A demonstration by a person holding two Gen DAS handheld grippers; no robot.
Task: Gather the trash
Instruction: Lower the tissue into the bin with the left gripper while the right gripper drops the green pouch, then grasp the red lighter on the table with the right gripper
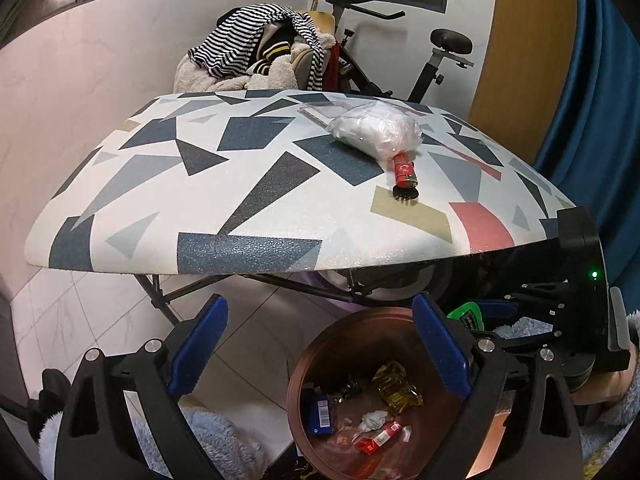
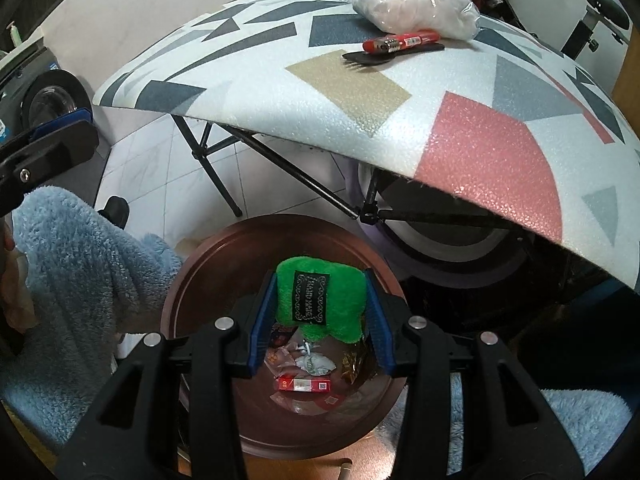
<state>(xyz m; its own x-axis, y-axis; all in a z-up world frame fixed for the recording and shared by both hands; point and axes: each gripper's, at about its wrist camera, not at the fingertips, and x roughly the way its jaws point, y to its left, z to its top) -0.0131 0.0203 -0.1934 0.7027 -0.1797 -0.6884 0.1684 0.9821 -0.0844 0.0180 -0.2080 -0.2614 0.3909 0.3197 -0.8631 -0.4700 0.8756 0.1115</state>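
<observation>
two claws hang over the brown bin (image 2: pixel 192 264): the right gripper (image 2: pixel 320 316) clamps a green sponge (image 2: pixel 320 300), the left gripper (image 1: pixel 320 348) gapes wide, empty.

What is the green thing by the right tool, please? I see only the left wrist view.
Observer: A green plush pad with a black label, clamped in the right tool.
Operator: Is it over the bin?
Observer: Yes, it hangs over the bin's opening.
Operator: Is anything beyond the table's left edge?
Observer: A washer with a round door stands there.
</observation>
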